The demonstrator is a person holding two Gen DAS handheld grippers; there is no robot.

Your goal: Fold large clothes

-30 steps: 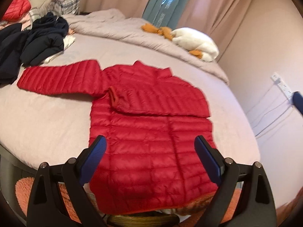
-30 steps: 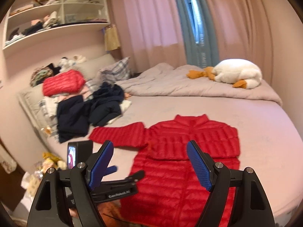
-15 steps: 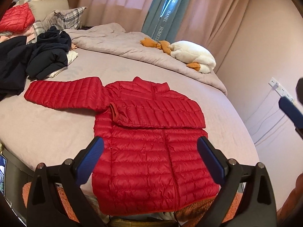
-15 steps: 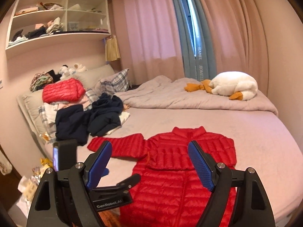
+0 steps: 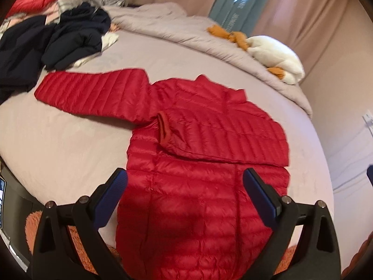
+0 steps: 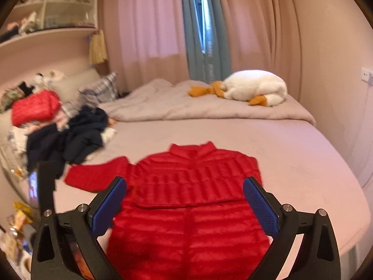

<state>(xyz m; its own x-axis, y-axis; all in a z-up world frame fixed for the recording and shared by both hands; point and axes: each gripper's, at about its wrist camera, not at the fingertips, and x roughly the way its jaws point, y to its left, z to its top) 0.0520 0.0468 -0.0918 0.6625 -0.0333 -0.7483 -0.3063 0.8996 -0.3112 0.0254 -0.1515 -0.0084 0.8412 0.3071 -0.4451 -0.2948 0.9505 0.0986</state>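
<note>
Both tools released, nothing gripped: left tool [image 5: 185,193] and right tool [image 6: 185,200], jaws just opened wider, hover over the lower half of the red puffer jacket [image 5: 200,186] flat on the bed [image 5: 58,144], one sleeve folded across the chest ahead, the other stretched out ahead-left.

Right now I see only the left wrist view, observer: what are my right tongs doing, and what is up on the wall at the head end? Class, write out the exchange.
Observer: The right tongs have just been opening. They stand wide, pointing at the red jacket, with nothing between them.
Operator: And high on the wall?
Observer: Wall shelves holding blurred clutter.
Operator: Anything hanging nearby?
Observer: A yellowish cloth hangs beside the pink curtain.
</note>
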